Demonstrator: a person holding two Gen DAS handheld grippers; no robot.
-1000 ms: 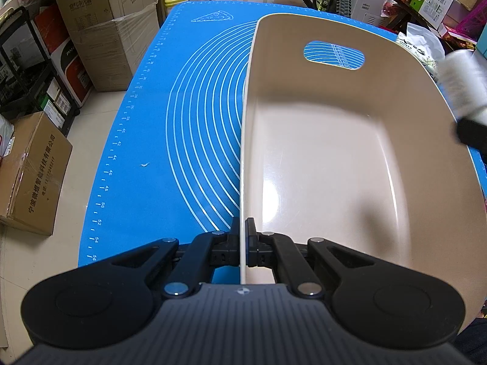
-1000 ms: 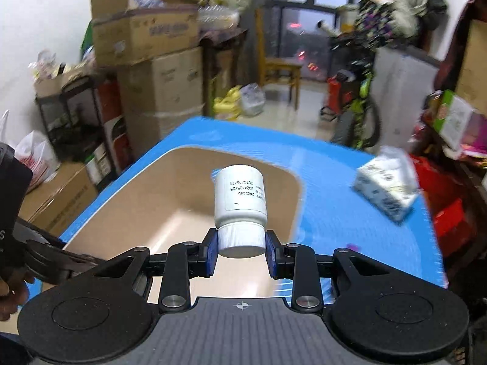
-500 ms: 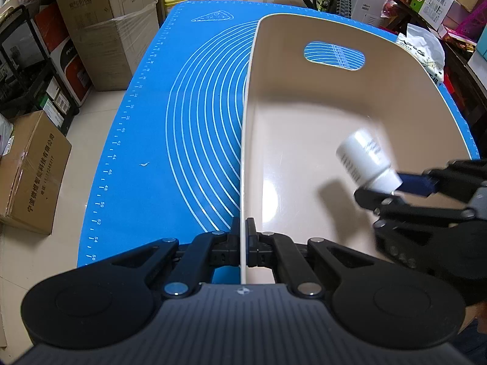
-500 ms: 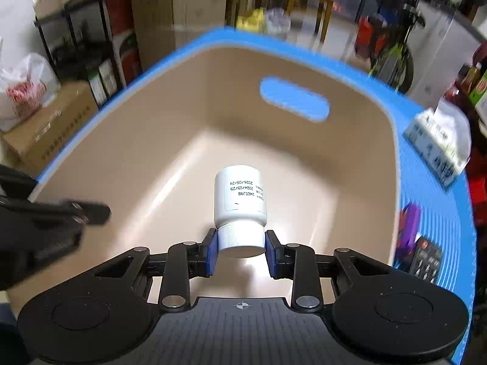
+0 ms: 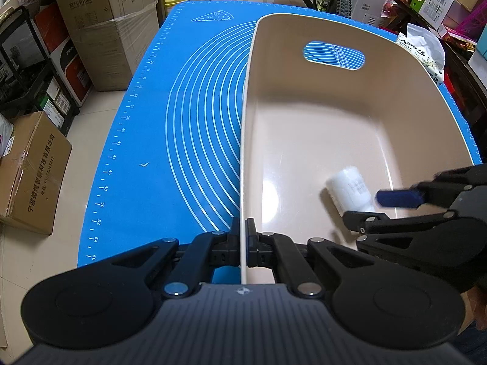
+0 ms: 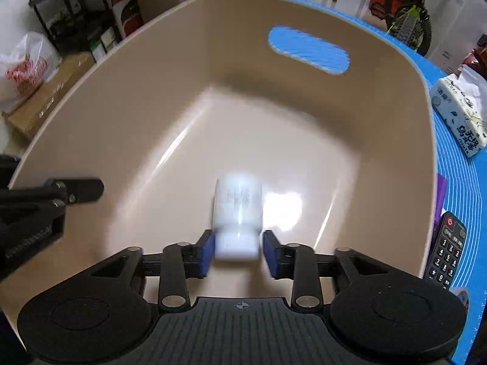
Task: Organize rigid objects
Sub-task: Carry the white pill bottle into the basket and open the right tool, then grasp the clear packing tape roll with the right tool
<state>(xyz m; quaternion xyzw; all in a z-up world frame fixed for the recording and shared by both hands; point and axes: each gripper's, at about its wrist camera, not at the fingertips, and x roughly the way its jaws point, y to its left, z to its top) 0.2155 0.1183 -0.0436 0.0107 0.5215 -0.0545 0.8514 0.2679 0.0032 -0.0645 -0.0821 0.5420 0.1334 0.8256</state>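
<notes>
Since a second ago our right hand-held gripper (image 6: 237, 254) has dropped into the tub (image 6: 395, 70), its jaws just opening to free the blurred white bottle (image 6: 237, 203) between them. Our left hand-held gripper (image 5: 243, 243) pinches the rim, steadying it on the bench (image 5: 182, 121). Tissue pack (image 6: 459, 115) and remote (image 6: 447, 249) wait outside.

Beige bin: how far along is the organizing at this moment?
Done: nothing else lies in the beige bin. In hand: the right gripper has just been opening, releasing the blurred white pill bottle above the bin floor, while the left gripper clamps the rim. Left: the remote control, a purple item and the tissue pack sit outside on the blue mat.
</notes>
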